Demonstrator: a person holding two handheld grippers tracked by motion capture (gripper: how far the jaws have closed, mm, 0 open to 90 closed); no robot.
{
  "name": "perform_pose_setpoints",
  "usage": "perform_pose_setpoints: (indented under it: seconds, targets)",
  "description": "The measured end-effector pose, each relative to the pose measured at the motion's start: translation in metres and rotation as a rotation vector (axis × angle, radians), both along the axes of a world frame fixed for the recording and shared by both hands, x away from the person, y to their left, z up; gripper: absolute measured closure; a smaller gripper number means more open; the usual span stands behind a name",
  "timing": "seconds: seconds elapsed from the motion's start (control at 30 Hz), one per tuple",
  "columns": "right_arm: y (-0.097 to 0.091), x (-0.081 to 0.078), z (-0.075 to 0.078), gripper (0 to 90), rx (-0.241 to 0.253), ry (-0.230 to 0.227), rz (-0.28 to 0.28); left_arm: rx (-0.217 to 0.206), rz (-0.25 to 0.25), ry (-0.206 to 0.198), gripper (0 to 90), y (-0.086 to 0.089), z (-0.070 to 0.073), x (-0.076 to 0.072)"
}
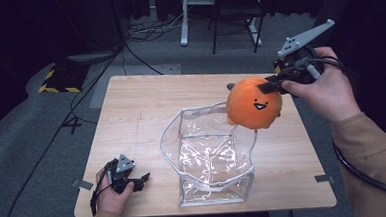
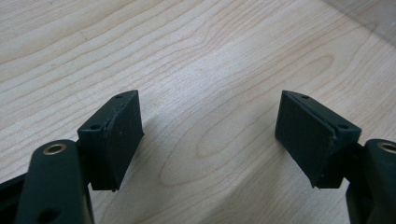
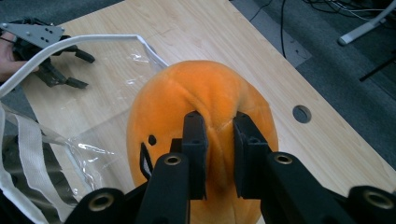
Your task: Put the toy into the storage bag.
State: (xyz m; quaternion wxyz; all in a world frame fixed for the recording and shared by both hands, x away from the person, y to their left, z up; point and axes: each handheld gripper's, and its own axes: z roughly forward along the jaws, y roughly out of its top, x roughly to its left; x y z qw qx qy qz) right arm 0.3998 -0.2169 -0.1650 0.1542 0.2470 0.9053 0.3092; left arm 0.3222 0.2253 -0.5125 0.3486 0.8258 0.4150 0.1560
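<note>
No readable writing or brand on any item. Right gripper (image 3: 219, 154): its 2 jaws nearly closed, pinching a fold of the orange plush toy (image 1: 253, 103). Toy hangs in the air at the far right corner of the clear plastic bag (image 1: 208, 155), face with black eyes and mouth turned toward the person. Right hand (image 1: 325, 89) raised, gripper pointing left. Left gripper (image 2: 208, 135) low over the wooden table (image 1: 136, 111), jaws wide apart, holding nothing.
</note>
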Motion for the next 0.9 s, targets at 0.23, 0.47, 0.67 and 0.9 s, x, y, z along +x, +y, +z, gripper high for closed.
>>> perform_pose_setpoints:
  seconds: [0.23,0.47,0.67,0.9]
  targets:
    - [0.03,0.009,-0.007,77.4,-0.001,0.011,0.056,0.001,-0.001,0.001,23.5,0.0,0.0,0.0]
    - [0.057,0.016,-0.016,77.4,0.005,0.028,0.108,0.002,-0.001,0.0,23.5,0.0,0.0,0.0]
    - [0.076,0.019,-0.025,77.3,0.011,0.04,0.138,0.001,-0.002,0.0,23.5,0.0,0.0,0.0]
    - [0.087,0.018,-0.028,77.3,0.012,0.034,0.147,0.001,-0.002,0.001,23.5,0.0,0.0,0.0]
